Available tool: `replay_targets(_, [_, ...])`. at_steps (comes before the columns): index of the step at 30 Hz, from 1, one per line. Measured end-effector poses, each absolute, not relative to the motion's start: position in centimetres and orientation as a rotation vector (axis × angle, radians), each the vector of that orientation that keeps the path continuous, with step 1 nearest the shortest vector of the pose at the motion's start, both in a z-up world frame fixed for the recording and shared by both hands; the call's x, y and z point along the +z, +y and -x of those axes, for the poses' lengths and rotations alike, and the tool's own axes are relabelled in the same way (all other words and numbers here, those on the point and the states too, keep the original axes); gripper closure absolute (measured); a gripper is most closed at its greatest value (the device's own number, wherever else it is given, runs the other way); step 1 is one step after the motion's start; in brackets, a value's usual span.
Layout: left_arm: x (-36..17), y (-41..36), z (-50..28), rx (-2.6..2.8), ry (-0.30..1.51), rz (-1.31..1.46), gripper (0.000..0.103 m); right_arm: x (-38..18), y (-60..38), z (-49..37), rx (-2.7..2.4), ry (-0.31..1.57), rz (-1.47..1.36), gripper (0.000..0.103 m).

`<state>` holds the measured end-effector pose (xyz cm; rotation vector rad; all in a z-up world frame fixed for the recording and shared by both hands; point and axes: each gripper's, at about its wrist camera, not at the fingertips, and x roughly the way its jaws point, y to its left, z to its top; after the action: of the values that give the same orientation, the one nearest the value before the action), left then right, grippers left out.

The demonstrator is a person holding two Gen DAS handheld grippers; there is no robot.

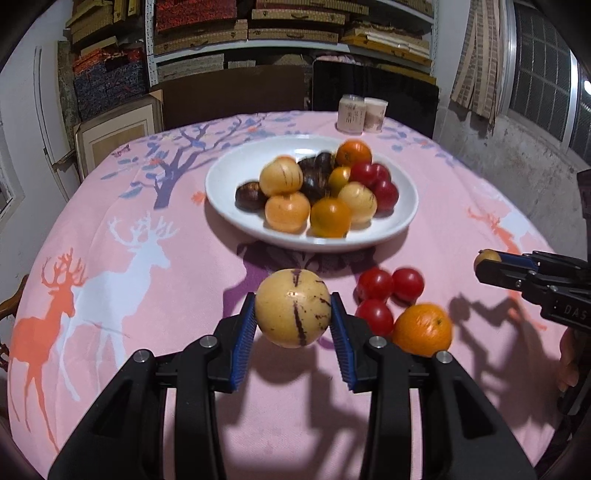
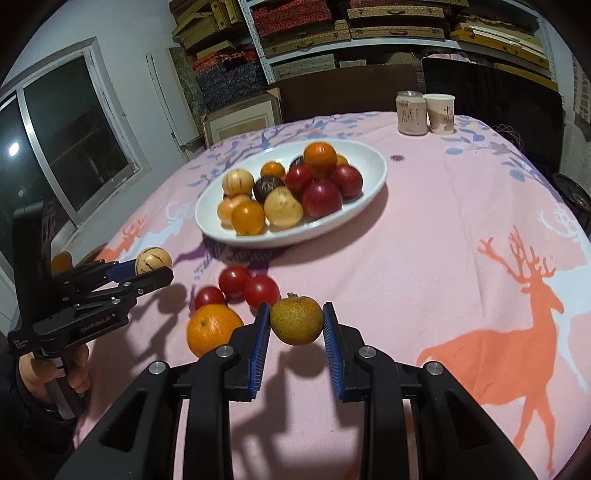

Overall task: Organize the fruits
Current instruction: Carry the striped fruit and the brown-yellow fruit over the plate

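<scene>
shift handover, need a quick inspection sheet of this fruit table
surface: round table, pink deer-print cloth
job's things: white plate piled with fruit; three red tomatoes and an orange loose on the cloth
clutter: can and paper cup at far edge
grippers: left claw shut on a striped yellow fruit; right claw shut on a greenish-brown fruit
cables: nothing seen
surroundings: shelves of boxes, window

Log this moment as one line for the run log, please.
left gripper: holds striped melon | right gripper: holds brown fruit | both lifted | plate: piled | cloth: orange, three tomatoes
</scene>
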<state>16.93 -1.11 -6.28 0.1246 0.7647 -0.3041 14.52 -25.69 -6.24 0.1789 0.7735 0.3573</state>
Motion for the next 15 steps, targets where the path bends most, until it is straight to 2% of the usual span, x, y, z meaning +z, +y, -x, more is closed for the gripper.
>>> replay_targets(8, [-2.4,-3.8,-22.4,-0.319,0.735,-0.15,0.065,0.4,-24.9,-22.1,0.361,0.734,-0.204,0.074])
replay_targets(15, [-3.2,-7.8,-27.6,-0.34,0.764,-0.191,0.065,0.3,-21.6,-30.4,0.32,0.787,-0.164,0.074])
